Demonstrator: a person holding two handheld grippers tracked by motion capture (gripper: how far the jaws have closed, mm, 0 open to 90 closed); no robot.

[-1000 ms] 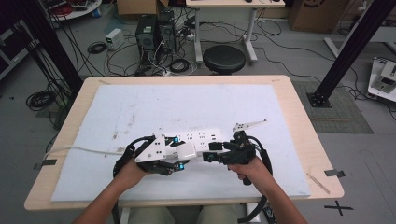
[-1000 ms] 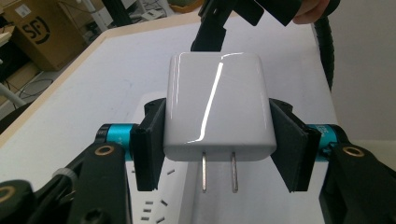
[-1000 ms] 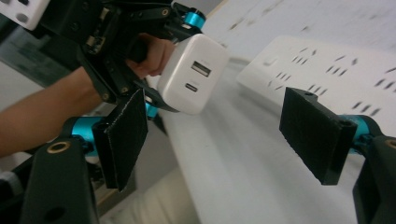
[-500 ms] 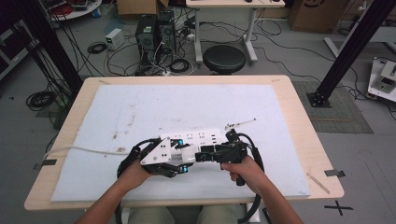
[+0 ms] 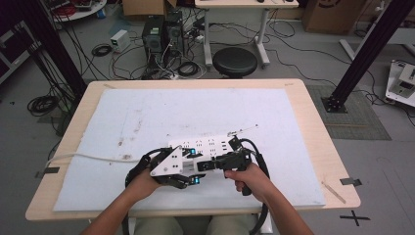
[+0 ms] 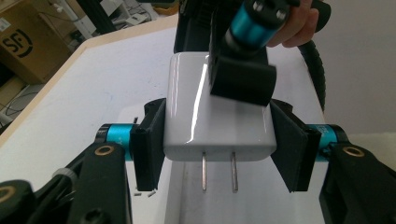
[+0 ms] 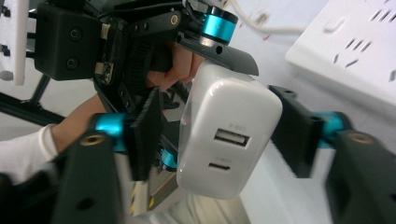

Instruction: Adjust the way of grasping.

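A white plug-in charger [image 6: 215, 121] with two metal prongs sits between my left gripper's [image 6: 219, 140] pads, which press on both its sides. In the high view the two grippers meet nose to nose just in front of the white power strip [image 5: 205, 146]. My right gripper [image 7: 222, 130] has its jaws around the charger's port end [image 7: 229, 135]. They have just been closing, and a gap still shows beside the left pad [image 7: 149, 135]. One right gripper finger [image 6: 243, 79] lies over the charger's top face.
The power strip's white cable [image 5: 83, 157] runs off to the table's left edge. A white mat [image 5: 195, 112] covers the wooden table. A thin rod [image 5: 242, 130] lies just behind the strip. A stool and computer gear stand on the floor beyond.
My right gripper has moved left up to the left gripper, and its jaws now stand around the charger. The left gripper has kept its hold and hardly moved.
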